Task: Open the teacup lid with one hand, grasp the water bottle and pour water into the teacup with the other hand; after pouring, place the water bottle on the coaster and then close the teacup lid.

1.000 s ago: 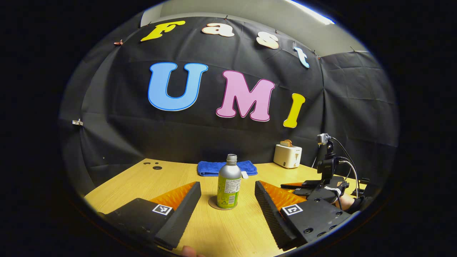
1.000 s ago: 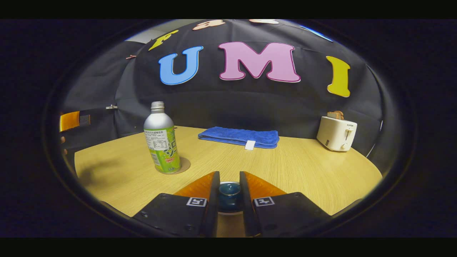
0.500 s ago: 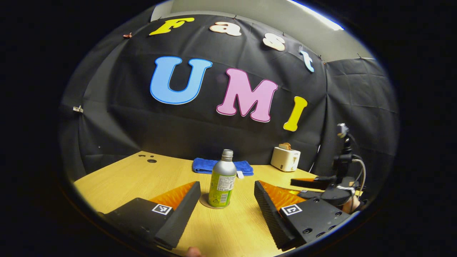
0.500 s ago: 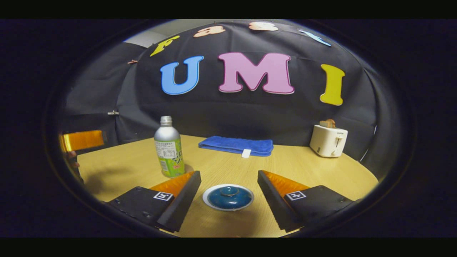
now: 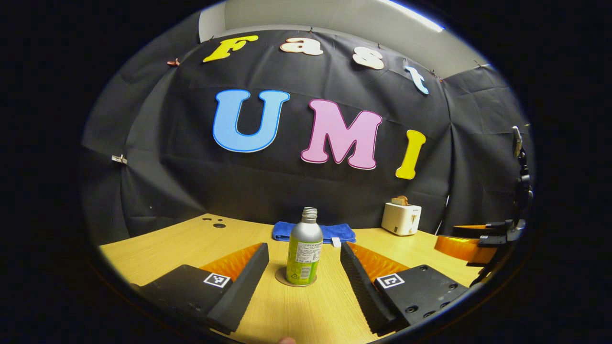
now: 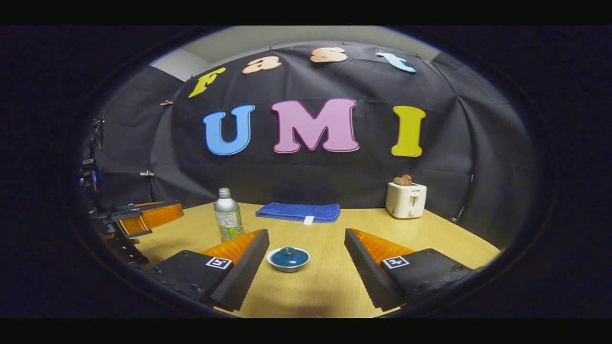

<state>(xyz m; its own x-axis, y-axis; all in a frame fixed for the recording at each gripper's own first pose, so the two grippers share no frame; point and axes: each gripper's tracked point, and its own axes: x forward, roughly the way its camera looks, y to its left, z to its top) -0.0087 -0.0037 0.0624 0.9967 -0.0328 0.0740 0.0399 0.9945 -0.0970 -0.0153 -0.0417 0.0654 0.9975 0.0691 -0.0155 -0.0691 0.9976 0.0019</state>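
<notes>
The left gripper [image 5: 304, 277] is hovering with its jaws wide apart over the table's [image 5: 191, 241] near edge. The water bottle [image 5: 304, 253] is standing upright on the coaster [image 5: 281, 277] ahead. A blue towel [image 5: 287, 231] and toaster [image 5: 401, 218] are sitting along the far edge.

Open tabletop [image 6: 334, 282] around lidded teacup [image 6: 288, 258]

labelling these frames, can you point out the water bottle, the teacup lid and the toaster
water bottle [image 5: 304, 255]: left gripper view, on its label, mid-body.
teacup lid [image 6: 289, 257]: right gripper view, on the blue dome beneath the knob.
toaster [image 6: 406, 199]: right gripper view, on its white front face.
</notes>
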